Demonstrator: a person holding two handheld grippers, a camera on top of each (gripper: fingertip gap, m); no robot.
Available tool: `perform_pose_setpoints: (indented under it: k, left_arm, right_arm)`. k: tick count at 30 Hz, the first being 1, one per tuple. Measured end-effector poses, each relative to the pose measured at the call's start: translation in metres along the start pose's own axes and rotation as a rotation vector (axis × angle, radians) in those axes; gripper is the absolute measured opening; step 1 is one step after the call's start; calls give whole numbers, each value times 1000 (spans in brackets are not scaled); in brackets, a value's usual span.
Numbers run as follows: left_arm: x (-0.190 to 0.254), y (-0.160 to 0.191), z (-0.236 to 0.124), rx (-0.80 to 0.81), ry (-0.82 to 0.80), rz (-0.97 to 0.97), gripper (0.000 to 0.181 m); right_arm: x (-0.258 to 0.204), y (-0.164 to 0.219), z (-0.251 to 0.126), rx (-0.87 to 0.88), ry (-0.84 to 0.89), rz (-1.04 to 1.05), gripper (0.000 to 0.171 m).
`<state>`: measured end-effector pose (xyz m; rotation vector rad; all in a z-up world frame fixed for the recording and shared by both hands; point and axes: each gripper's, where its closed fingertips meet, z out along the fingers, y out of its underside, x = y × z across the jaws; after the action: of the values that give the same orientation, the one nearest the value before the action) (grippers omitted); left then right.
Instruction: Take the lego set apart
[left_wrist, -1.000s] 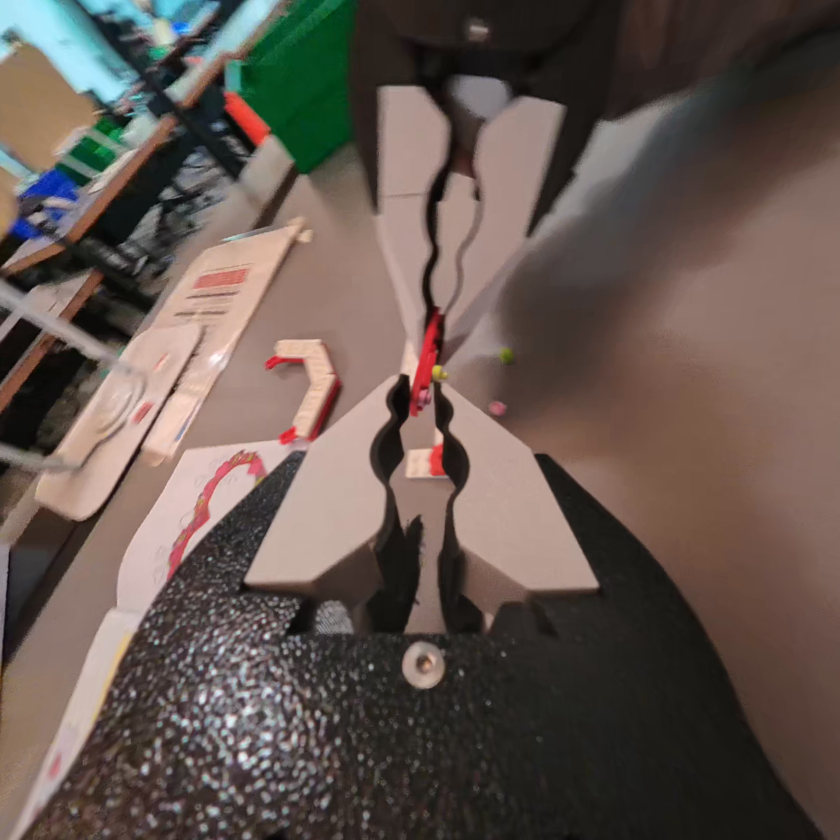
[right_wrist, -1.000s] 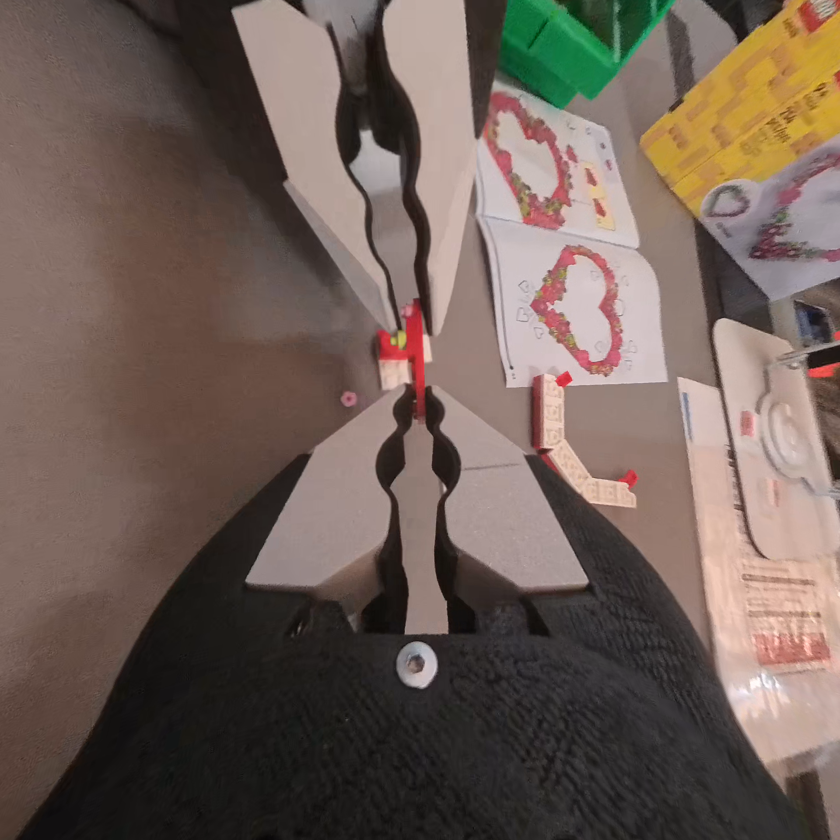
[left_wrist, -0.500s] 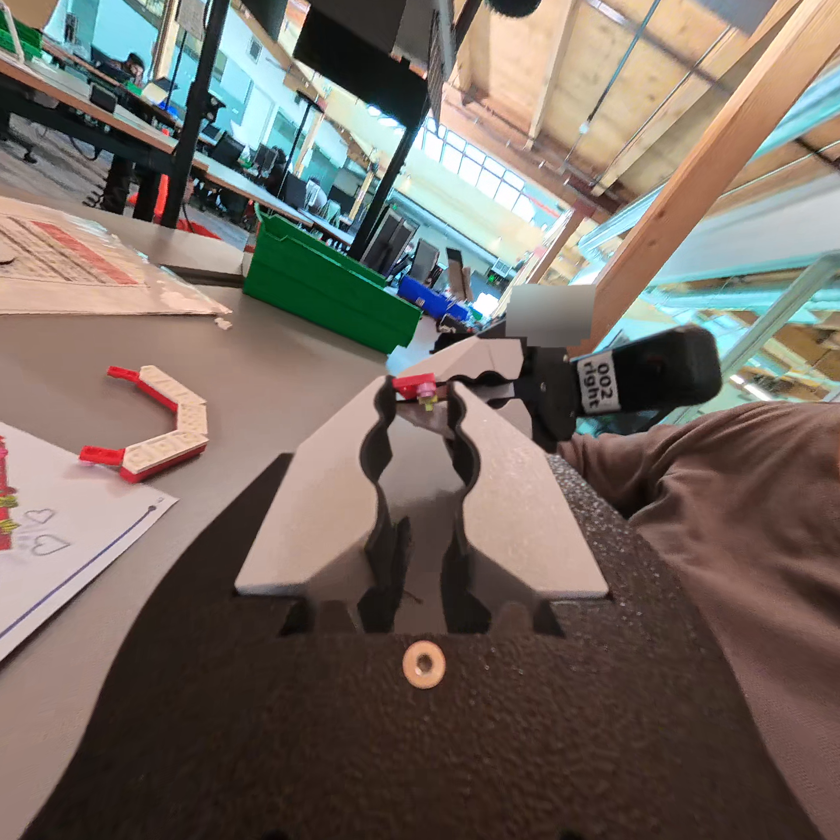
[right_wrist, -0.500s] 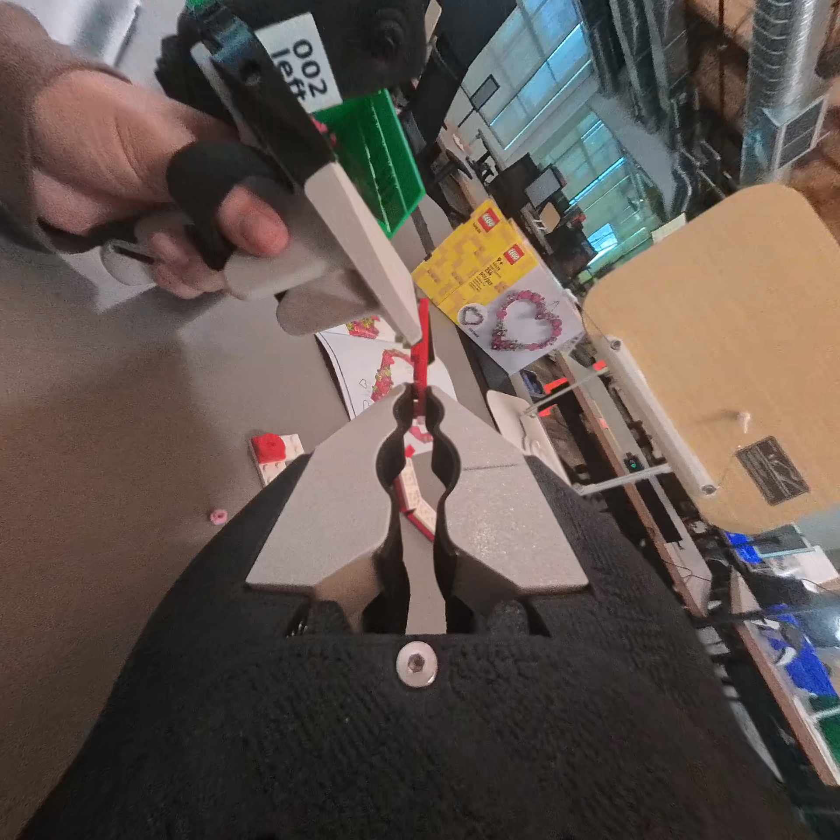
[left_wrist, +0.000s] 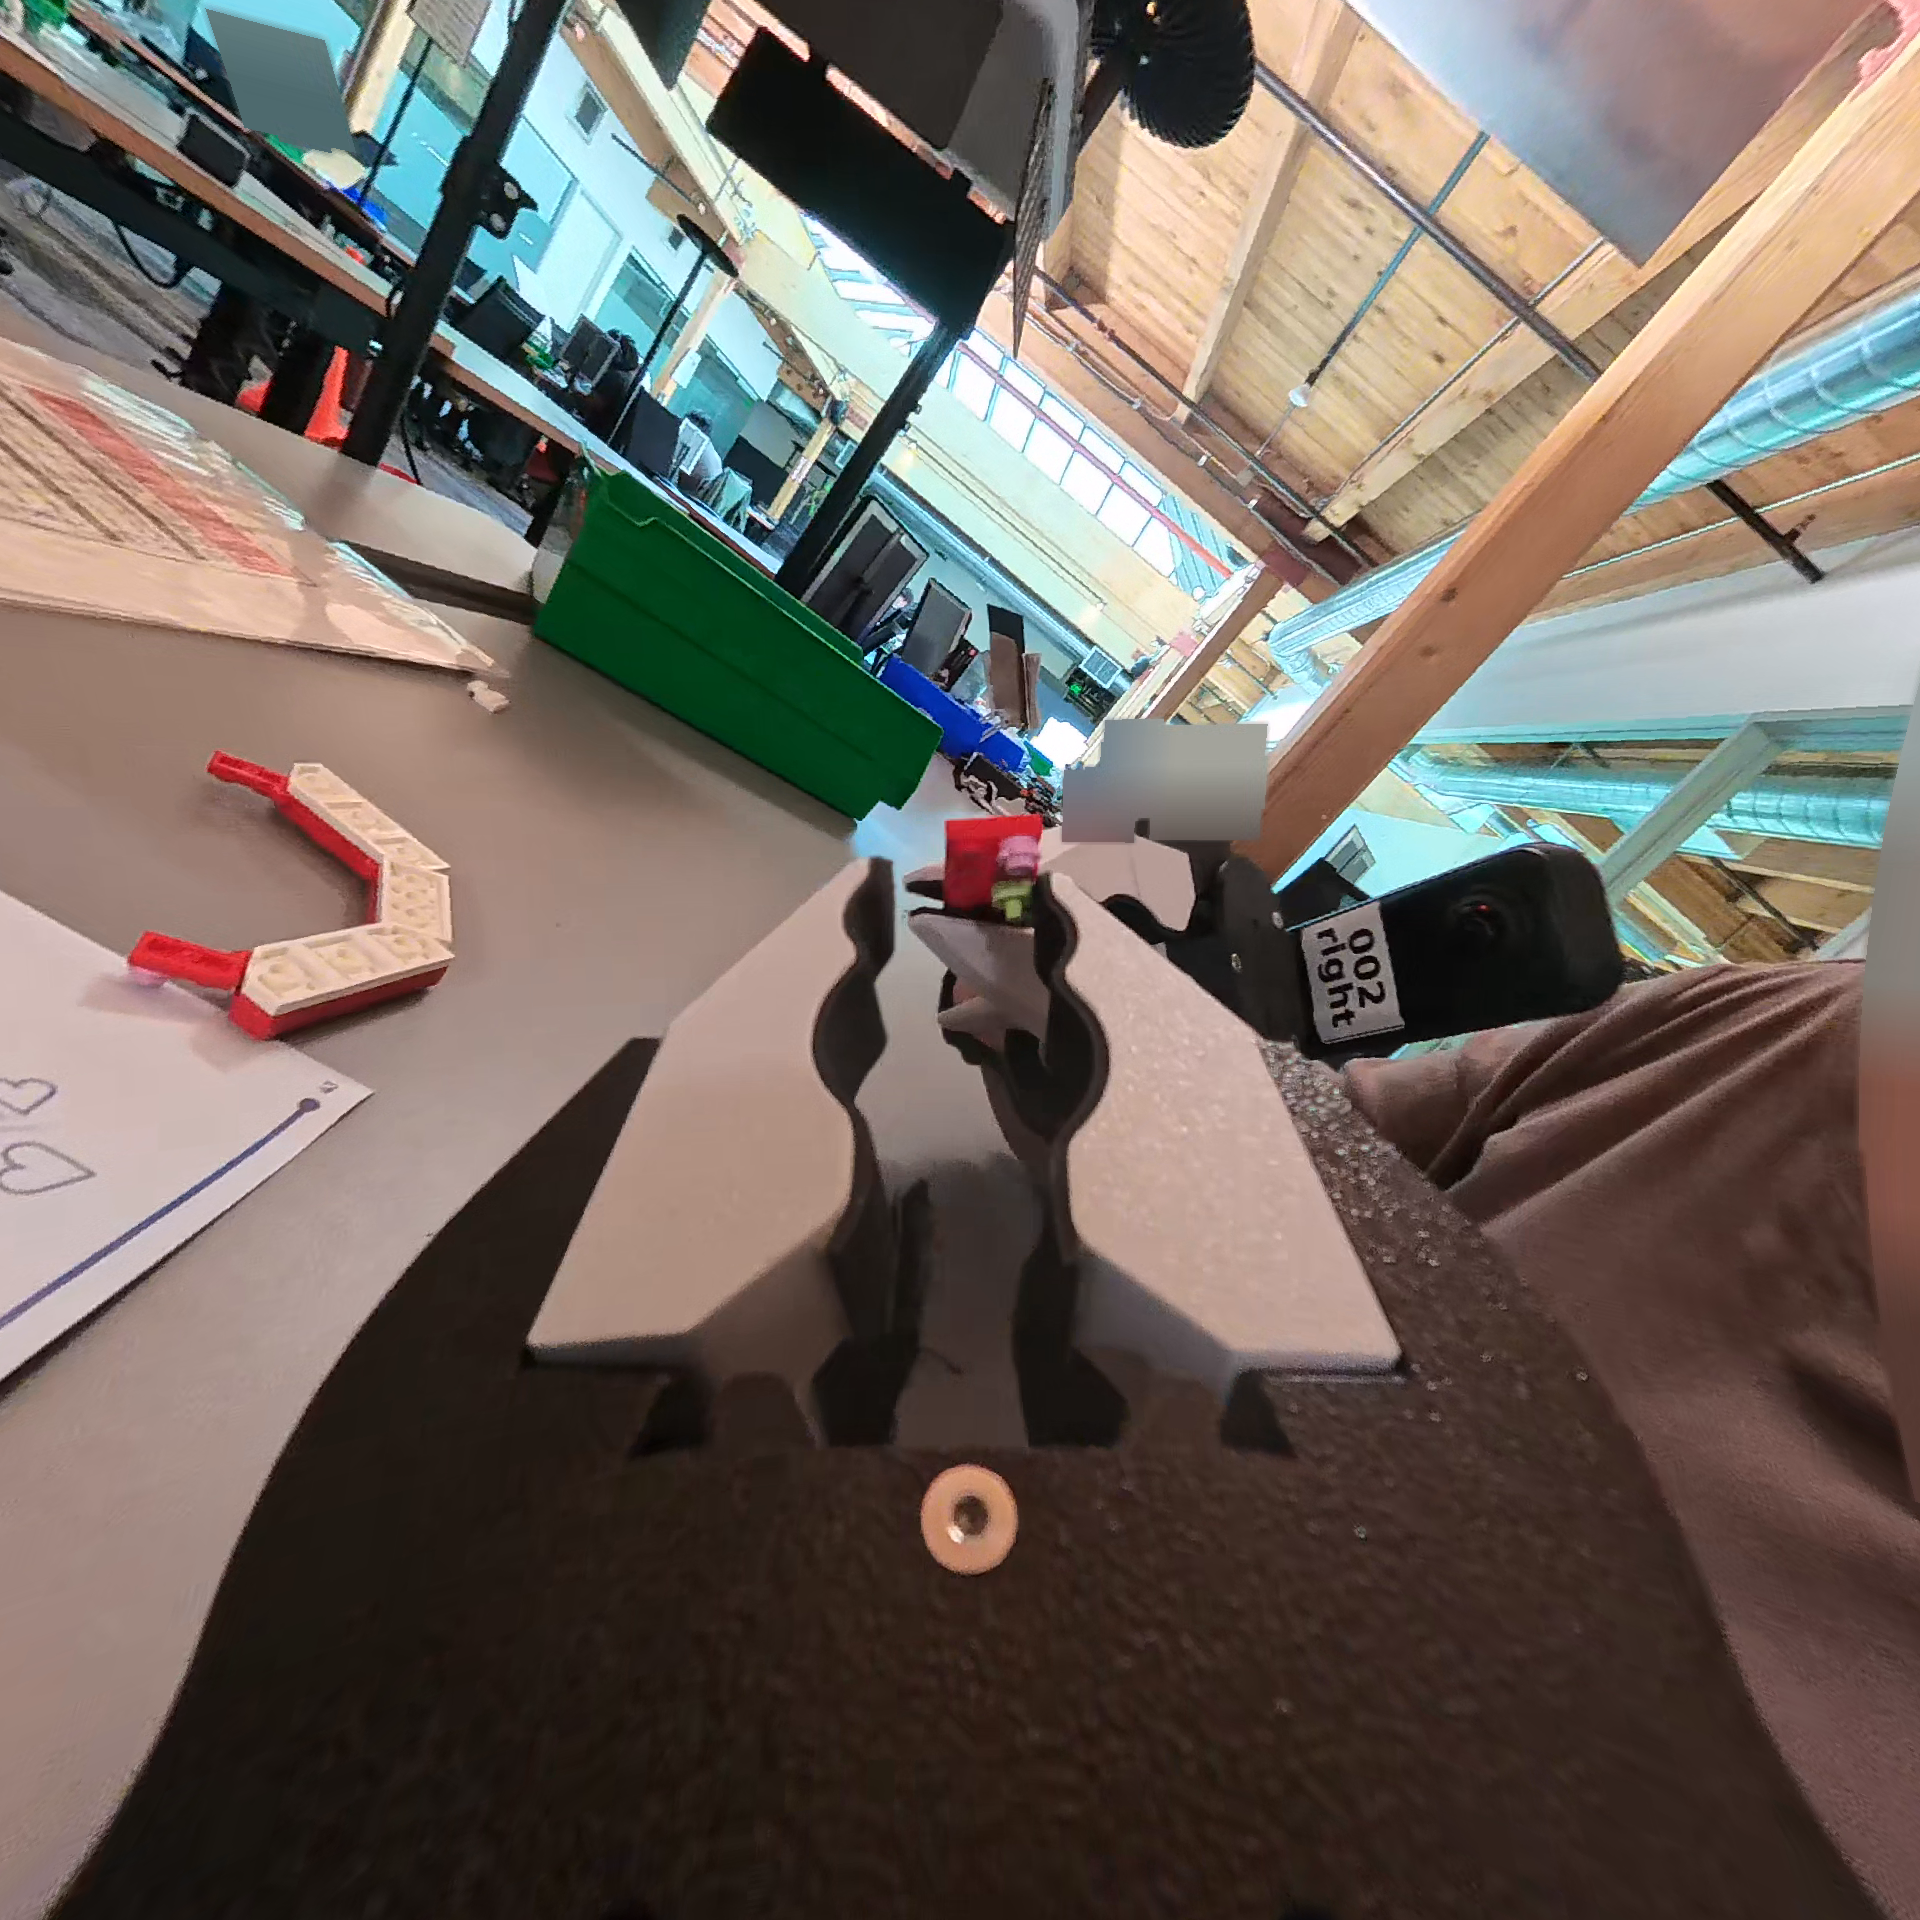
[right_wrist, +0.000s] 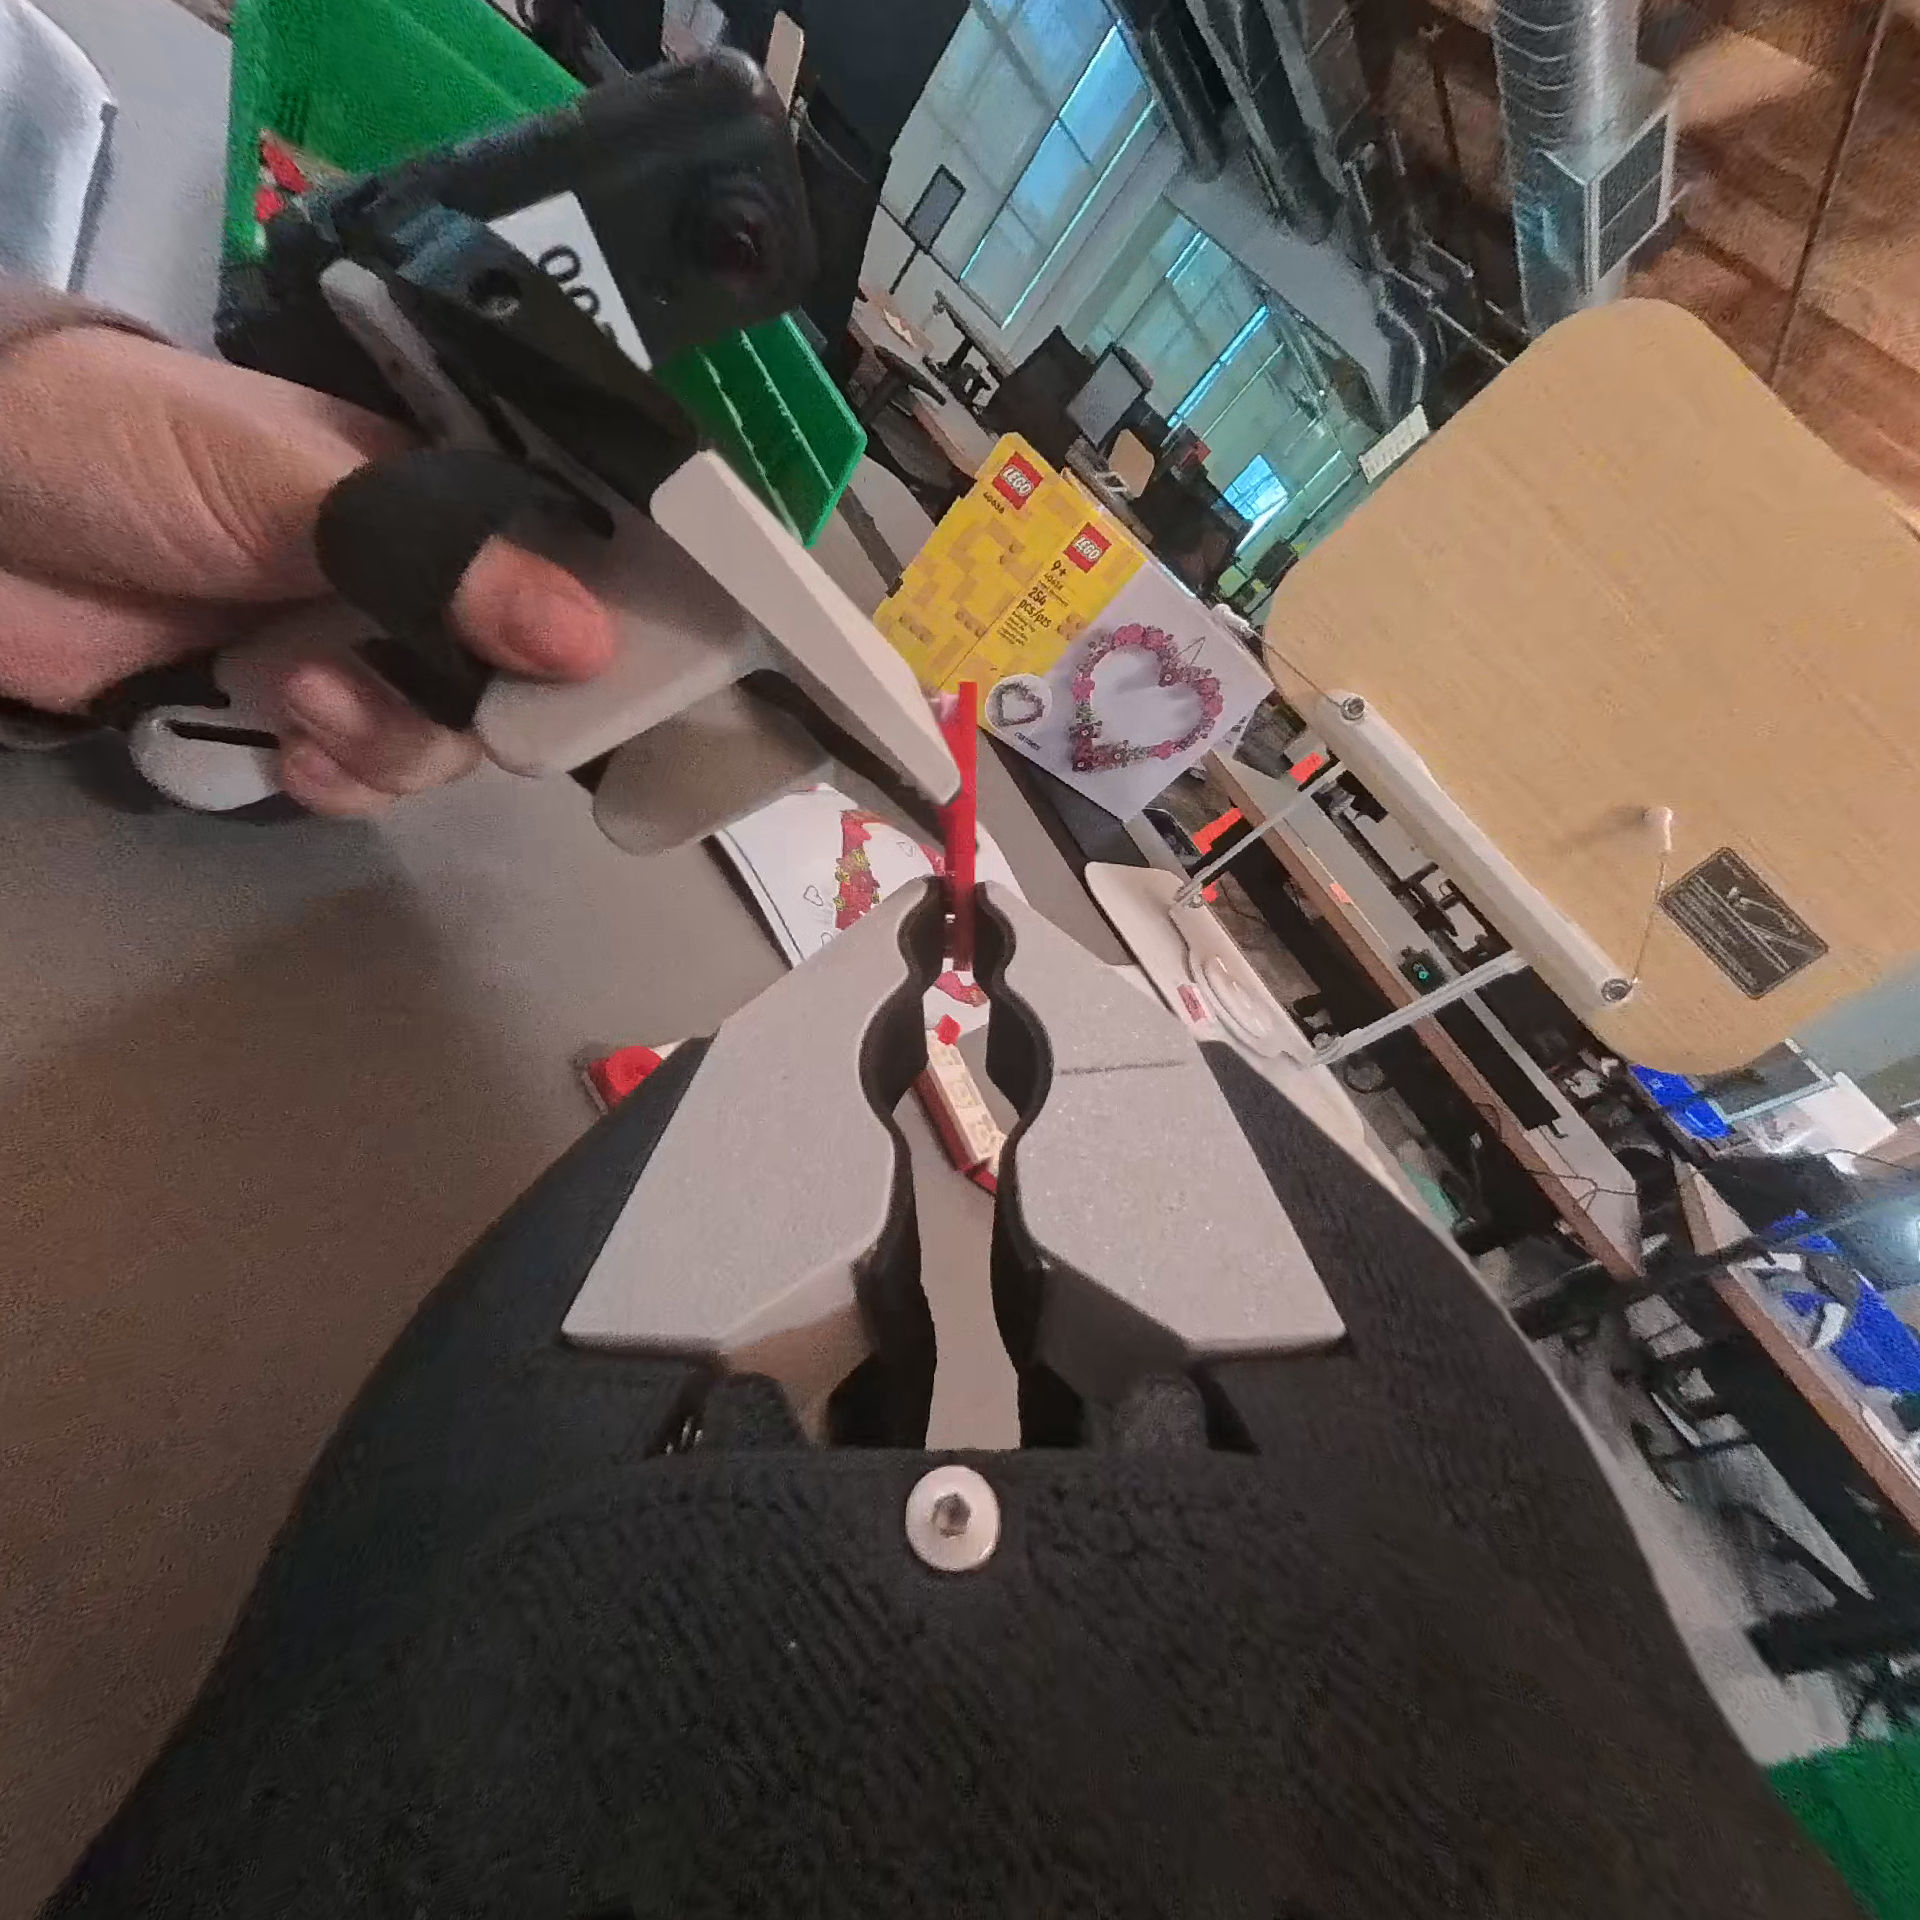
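Observation:
My right gripper (right_wrist: 961, 914) is shut on a thin red Lego plate (right_wrist: 963, 790), which I see edge-on and held up off the grey table (right_wrist: 260, 1039). In the left wrist view the same plate (left_wrist: 977, 857) carries a pink stud and a green stud. It sits between the tips of my left gripper (left_wrist: 966, 883), whose jaws stand apart. The green stud is against the right fingertip, with a gap on the left side. In the right wrist view one left fingertip (right_wrist: 914, 758) touches the plate. A curved red-and-white Lego section (left_wrist: 343, 914) lies on the table.
A small red-and-white Lego piece (right_wrist: 620, 1070) lies near my right gripper. An open instruction booklet (left_wrist: 104, 1164), a green bin (left_wrist: 727, 665), a yellow Lego box (right_wrist: 997, 582) and a laminated sheet (left_wrist: 156, 499) are on the table. A wooden chair (right_wrist: 1610, 675) stands past the table's edge. My left and right fingertips are right by each other.
Both grippers have lifted from the table and tilted up with the red plate. My left gripper's jaws have widened. The right gripper stays clamped on the plate.

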<state>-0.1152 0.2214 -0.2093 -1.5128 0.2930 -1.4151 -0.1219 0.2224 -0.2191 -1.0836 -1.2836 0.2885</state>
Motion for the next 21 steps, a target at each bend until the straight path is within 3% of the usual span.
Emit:
perform_pose_setpoints:
  k: [5,15,21]
  left_arm:
    - [3,2,1,-16,0,48,15]
    - [-5,8,3,-28,-74,74,14]
    - [-9,12,4,-53,-105,89,13]
  right_arm:
    - [-2,1,0,11,7,36,2]
    - [-5,6,-1,9,48,-79,9]
    - [-3,10,-1,-13,27,-33,3]
